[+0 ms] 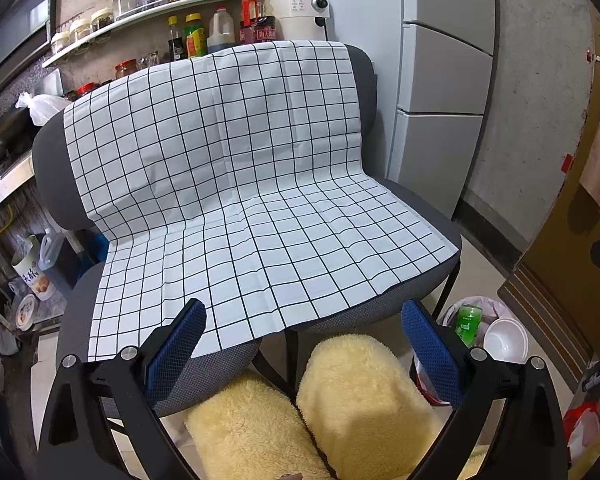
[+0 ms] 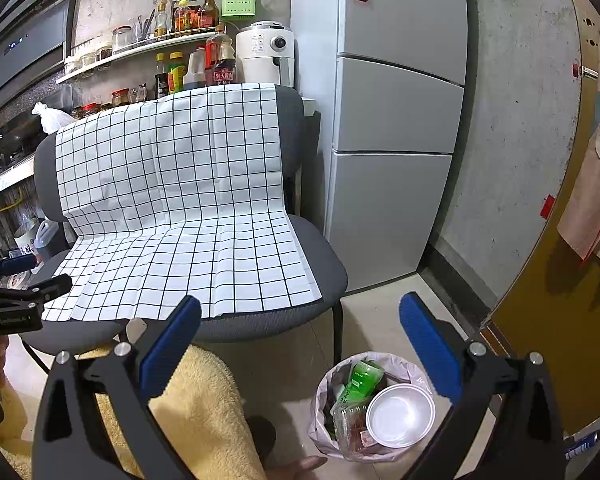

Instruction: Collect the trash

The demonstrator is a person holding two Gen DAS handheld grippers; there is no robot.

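The trash sits in a bin (image 2: 370, 400) on the floor, right of the chairs: a green can (image 2: 362, 378), a white bowl (image 2: 400, 416) and a clear plastic box (image 2: 350, 426), all touching inside a pale liner. In the left wrist view the bin is partly cut off behind a blue finger. A checked cloth (image 1: 236, 184) drapes two grey chairs (image 1: 432, 284), seat and back, with nothing lying on it. Behind stand a fridge (image 2: 400, 120), a white cooker (image 2: 264, 54) and shelves of bottles. The left hand-held gripper (image 1: 304, 344) and the right hand-held gripper (image 2: 300, 340) both gape wide, grasping nothing. Yellow fleece-clad knees (image 1: 360, 392) fill the foreground. What lies deeper in the bin is hard to make out.
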